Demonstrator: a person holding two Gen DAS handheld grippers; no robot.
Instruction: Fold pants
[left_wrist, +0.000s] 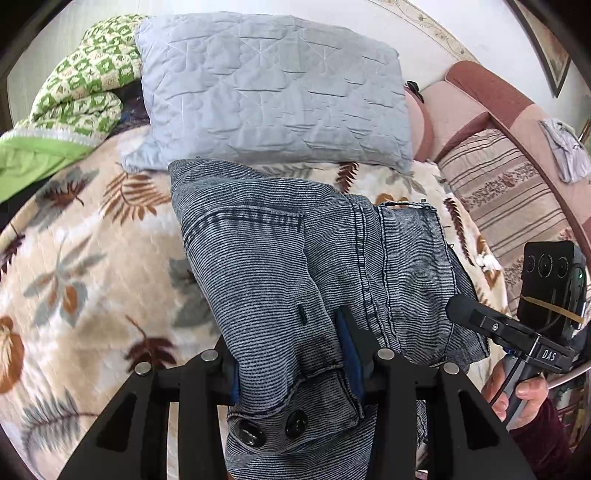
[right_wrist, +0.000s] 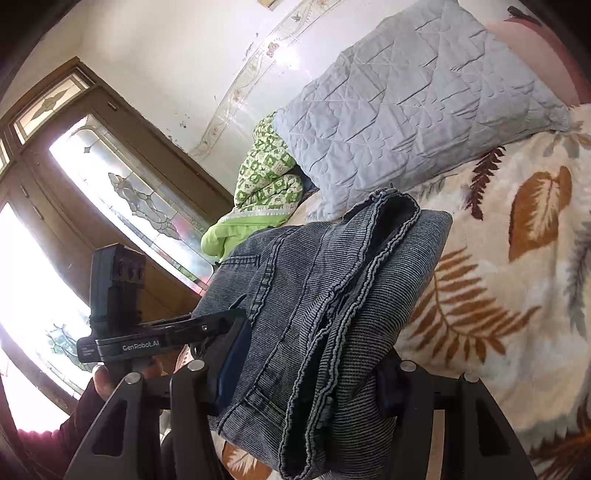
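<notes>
The left hand-held gripper (left_wrist: 295, 354) is closed down on a thick bunch of the pants (left_wrist: 295, 236) at the waistband end, next to the two dark buttons (left_wrist: 271, 428), and the right hand-held gripper (right_wrist: 306, 380) is clamped on the stacked hem edges of the same bundle, its jaws held fairly far apart by the many layers between them. The likeliest trouble, as I judge it, is that such a fat stack slips: the outer layers sit against the pads while the inner ones are only pinched by friction, so a quick swing or uneven pull between the two hands could let a layer slide out and the fold fall open. The pants look already folded over several times and are partly lifted, their far end resting on the leaf-patterned bedspread (left_wrist: 81, 236) just in front of the grey quilted pillow (left_wrist: 273, 88). A green checked blanket (left_wrist: 85, 81) lies bunched to the left of that pillow, well clear of the pants.
</notes>
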